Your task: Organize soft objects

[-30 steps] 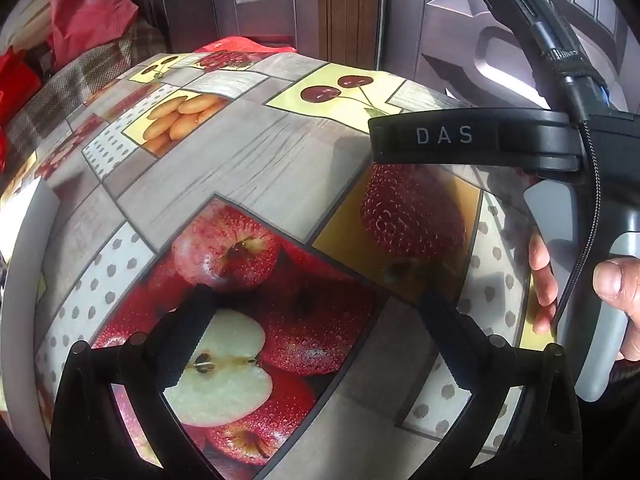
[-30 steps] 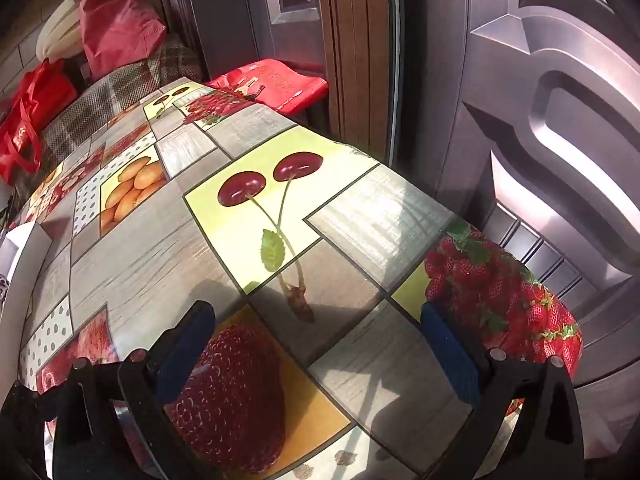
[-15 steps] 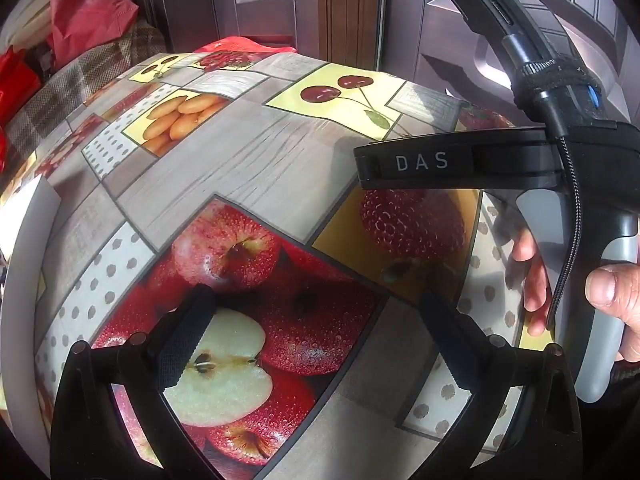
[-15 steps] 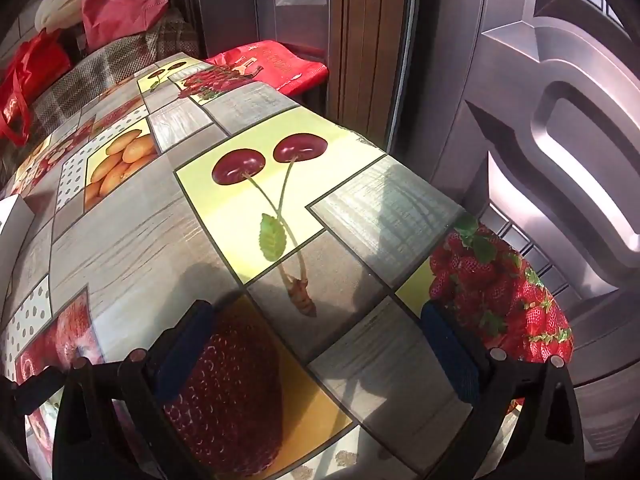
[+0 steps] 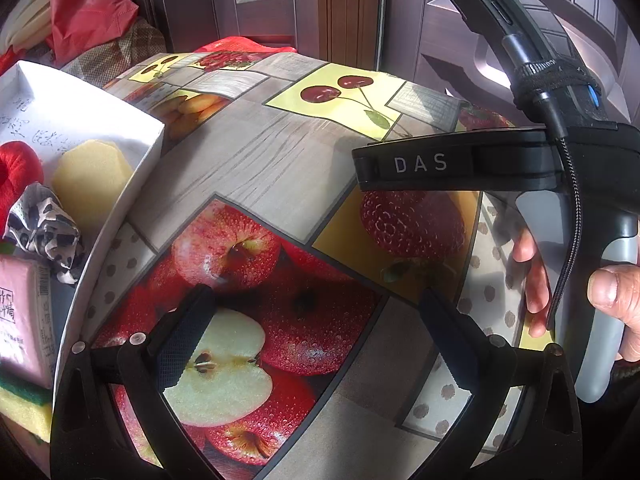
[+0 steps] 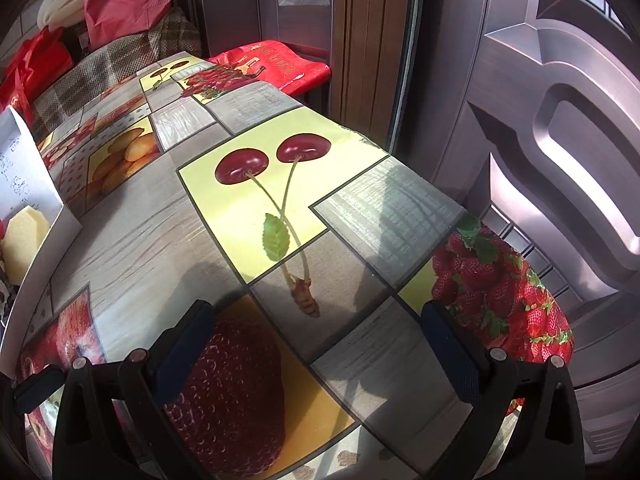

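A white box (image 5: 132, 168) stands at the table's left edge. In it lie a yellow sponge (image 5: 90, 184), a red plush item (image 5: 16, 176), a black-and-white fabric piece (image 5: 44, 228), a pink tissue pack (image 5: 24, 320) and a green-yellow scouring sponge (image 5: 22, 400). My left gripper (image 5: 316, 340) is open and empty over the apple print, right of the box. My right gripper (image 6: 320, 344) is open and empty over the strawberry print; its body (image 5: 460, 168) shows in the left wrist view. The box corner (image 6: 44, 196) and yellow sponge (image 6: 22, 236) show at the right wrist view's left edge.
The table wears a fruit-print cloth (image 5: 248, 152). A red stool (image 6: 276, 64) stands past the far end. Red bags (image 6: 120, 0) lie on a plaid surface at the back left. A metal door (image 6: 540, 140) is close on the right.
The left wrist view has swung left, so the white box and its soft items have come into sight. The right gripper has shifted slightly forward. Both grippers stay open.
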Available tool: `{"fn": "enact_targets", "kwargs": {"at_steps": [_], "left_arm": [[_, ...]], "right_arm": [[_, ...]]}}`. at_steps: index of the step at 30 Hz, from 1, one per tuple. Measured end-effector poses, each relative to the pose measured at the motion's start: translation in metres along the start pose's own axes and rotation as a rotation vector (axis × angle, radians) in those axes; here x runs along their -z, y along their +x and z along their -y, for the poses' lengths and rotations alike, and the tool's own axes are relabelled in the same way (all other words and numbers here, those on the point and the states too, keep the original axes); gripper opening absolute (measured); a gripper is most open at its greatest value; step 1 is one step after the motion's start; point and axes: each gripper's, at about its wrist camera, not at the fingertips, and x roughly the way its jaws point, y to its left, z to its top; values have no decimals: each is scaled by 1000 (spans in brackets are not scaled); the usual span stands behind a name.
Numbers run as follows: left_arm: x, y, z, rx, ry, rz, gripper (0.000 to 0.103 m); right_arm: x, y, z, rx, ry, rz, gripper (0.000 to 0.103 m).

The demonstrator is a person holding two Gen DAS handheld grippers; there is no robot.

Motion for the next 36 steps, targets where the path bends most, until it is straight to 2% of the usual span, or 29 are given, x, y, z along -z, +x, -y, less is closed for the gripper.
{"fn": "enact_targets", "kwargs": {"at_steps": [36], "left_arm": [[2, 2, -1, 1, 1, 1, 102]], "right_arm": [[0, 1, -1, 2, -8, -6, 103]]}}
